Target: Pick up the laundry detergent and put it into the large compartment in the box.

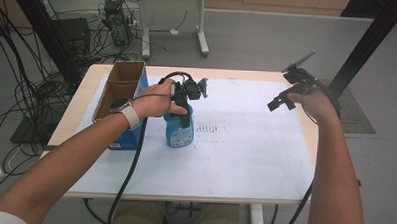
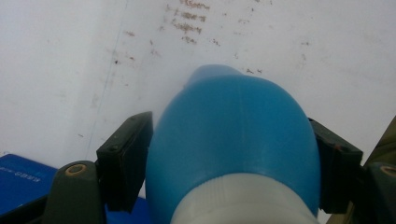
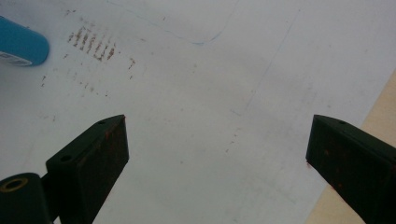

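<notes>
Left gripper (image 2: 229,154) jaws clamp blue bottle (image 2: 233,140) — bottle base hidden.

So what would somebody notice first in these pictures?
Probably the blue bottle standing near the middle of the white table, with the left gripper squeezing it from above between its black fingers. Next, the open cardboard box at the table's left edge, and the right gripper held open over the bare right side.

A lab or test room — bundles of black cables (image 1: 17,85) trail over the grey floor (image 1: 269,39) beside a computer tower (image 1: 114,21), black frame posts (image 1: 361,47) flank the counter (image 1: 245,143), and a second desk (image 1: 174,21) stands behind.
</notes>
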Motion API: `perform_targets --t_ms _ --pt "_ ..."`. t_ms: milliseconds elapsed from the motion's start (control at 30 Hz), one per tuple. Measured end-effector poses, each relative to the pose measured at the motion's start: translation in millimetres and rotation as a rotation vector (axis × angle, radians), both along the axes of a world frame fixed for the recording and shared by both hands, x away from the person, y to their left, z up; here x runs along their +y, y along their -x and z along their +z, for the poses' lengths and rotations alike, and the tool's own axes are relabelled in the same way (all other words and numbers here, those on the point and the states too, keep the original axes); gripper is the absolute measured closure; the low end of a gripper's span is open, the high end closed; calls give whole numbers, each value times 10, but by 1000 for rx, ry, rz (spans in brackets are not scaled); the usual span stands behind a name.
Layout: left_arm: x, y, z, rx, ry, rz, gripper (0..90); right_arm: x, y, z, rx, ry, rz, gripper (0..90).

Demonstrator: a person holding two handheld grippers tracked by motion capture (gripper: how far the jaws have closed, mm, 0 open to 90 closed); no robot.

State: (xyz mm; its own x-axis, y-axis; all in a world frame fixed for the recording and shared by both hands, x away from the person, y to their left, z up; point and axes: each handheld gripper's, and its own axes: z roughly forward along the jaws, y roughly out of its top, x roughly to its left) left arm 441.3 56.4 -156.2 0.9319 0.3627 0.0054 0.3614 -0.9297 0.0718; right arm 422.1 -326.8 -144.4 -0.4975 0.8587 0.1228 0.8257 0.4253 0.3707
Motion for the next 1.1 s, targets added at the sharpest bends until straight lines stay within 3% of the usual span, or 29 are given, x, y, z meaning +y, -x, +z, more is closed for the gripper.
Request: perform_targets --t_ms 333,433,1100 --pt "-38 61 6 -34 -23 1 305 -5 1 -6 1 -2 -2 55" --pt "1 18 6 -10 -1 -2 383 -5 2 -4 2 -1 -2 55" --pt "7 -9 5 2 1 4 388 -23 19 6 5 2 -8 57"
